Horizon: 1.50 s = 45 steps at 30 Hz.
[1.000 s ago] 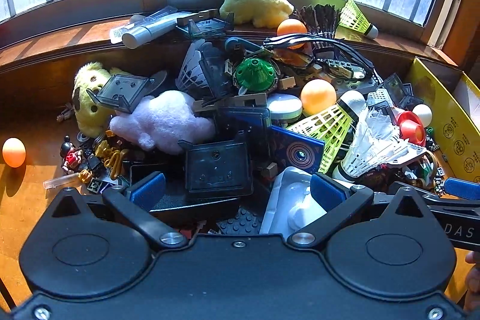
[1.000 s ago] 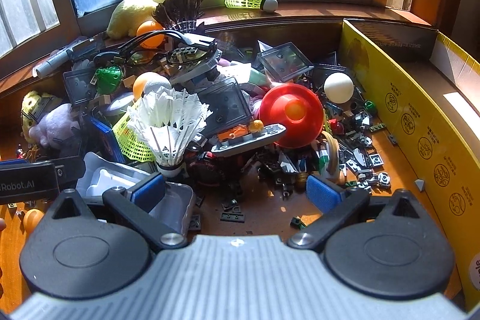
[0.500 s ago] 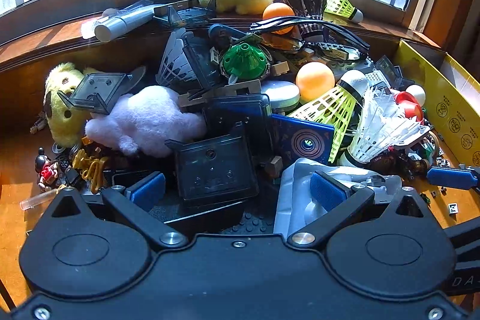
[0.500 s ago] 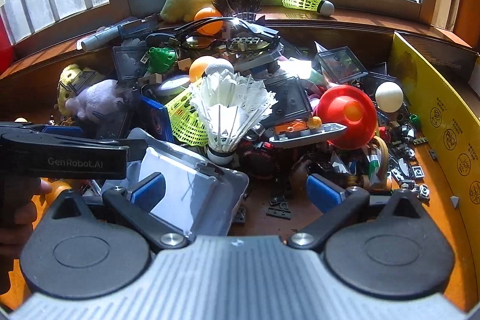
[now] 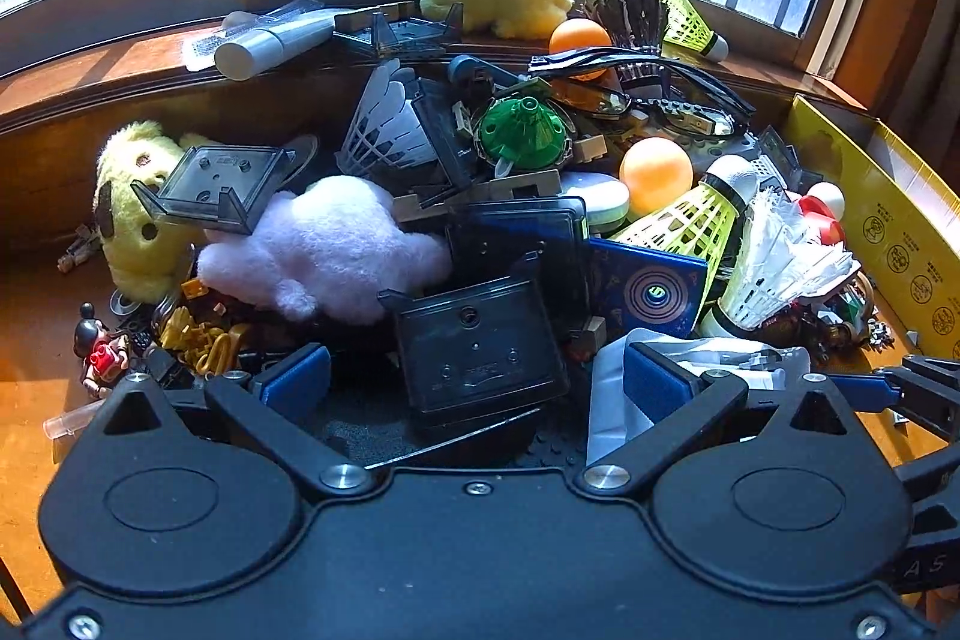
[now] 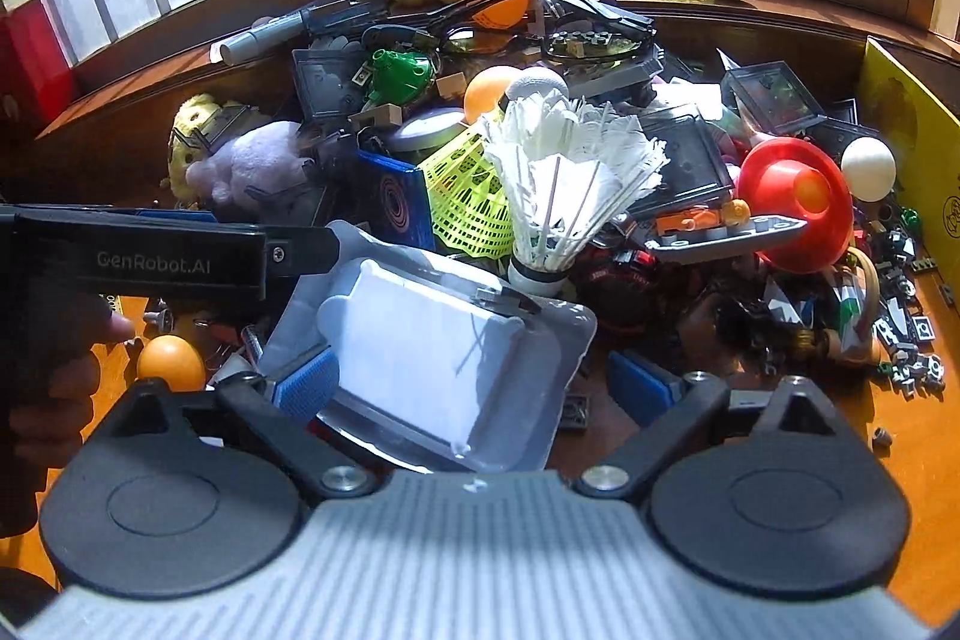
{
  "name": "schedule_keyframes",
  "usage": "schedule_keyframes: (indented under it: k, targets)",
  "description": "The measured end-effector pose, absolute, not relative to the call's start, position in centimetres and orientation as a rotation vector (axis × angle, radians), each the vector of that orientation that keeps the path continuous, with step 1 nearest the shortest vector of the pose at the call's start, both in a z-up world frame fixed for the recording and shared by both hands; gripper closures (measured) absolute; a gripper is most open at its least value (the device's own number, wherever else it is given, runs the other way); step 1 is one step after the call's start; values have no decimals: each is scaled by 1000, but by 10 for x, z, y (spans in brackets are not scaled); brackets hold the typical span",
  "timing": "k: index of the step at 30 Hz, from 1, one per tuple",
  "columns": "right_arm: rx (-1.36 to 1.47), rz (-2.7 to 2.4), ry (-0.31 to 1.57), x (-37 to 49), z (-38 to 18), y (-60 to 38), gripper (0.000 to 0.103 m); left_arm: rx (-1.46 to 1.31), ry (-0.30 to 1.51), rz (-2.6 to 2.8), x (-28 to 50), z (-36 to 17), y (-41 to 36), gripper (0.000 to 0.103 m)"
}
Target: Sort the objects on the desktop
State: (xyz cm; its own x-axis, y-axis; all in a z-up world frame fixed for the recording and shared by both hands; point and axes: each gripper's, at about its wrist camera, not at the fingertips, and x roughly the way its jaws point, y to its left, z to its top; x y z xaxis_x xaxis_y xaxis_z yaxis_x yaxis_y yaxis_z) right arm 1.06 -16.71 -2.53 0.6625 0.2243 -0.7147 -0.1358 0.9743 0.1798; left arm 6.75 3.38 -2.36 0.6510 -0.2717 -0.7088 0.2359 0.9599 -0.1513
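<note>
the clear blister tray (image 6: 420, 358) with the white insert looks like the piece being gone for right now. it's sat tilted at the near edge of the pile, leaning up against the white shuttlecock (image 6: 564, 184), on the worktop (image 6: 840, 436).

right hand-held gripper (image 6: 474, 382) is spread wide, and its left pad (image 6: 306, 382) is seen right at the tray's near corner; the other pad is well clear of it, so nothing is gripped yet. left hand-held gripper (image 5: 474, 382) is also wide open, straddling the dark plastic case (image 5: 474, 346), holding nothing.

probably best done by closing on the flat rim of the tray, not the bulging middle, since thin plastic like that will likely flex and pop out. the tray should be lifted slowly, because the shuttlecock resting against it could get tipped over. the small grey bit (image 6: 504, 301) lying on top might slide off if it's tilted more.
</note>
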Motion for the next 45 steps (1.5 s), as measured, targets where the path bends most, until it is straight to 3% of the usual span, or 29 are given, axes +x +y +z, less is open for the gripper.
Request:
schedule_keyframes:
  k: [1, 2, 4, 5, 7, 8, 21, 23, 24, 26, 28, 29, 33, 41, 42, 45]
  targets:
    - [132, 201, 815, 10, -24, -169, 30, -49, 818, -286, 67, -24, 34, 0]
    - [142, 191, 811, 10, -22, -172, 34, -49, 820, -282, 67, -25, 34, 0]
    - [166, 173, 798, 8, -19, -178, 59, -49, 817, -282, 65, -25, 34, 0]
    - [183, 157, 794, 8, -17, -183, 65, -50, 816, -285, 64, -24, 34, 0]
    - [204, 120, 789, 6, -15, -194, 94, -51, 811, -290, 62, -23, 33, 0]
    - [204, 89, 795, 6, -16, -198, 97, -50, 808, -291, 61, -23, 33, 0]
    - [249, 66, 808, 3, -21, -213, 89, -5, 798, -334, 46, -18, 21, 0]
    - [283, 75, 815, 4, -23, -217, 75, 26, 803, -336, 43, -21, 16, 0]
    - [298, 88, 816, 4, -23, -219, 60, 39, 797, -338, 41, -22, 15, 0]
    - [310, 95, 815, 4, -25, -220, 55, 69, 781, -349, 37, -22, 10, 0]
    - [337, 137, 818, 6, -28, -222, 40, 84, 780, -365, 34, -23, 5, 0]
    - [359, 155, 825, 8, -31, -223, 37, 96, 787, -368, 33, -24, 3, 0]
    - [422, 211, 822, 12, -36, -224, 37, 155, 785, -352, 27, -30, -3, 0]
    - [460, 291, 720, -3, -13, -230, 60, 134, 797, -329, 27, -29, 0, 0]
    - [484, 332, 712, -4, -10, -231, 68, 138, 801, -337, 25, -29, -2, 0]
    - [440, 378, 699, -9, 0, -220, 68, 170, 795, -361, 19, -29, -11, 0]
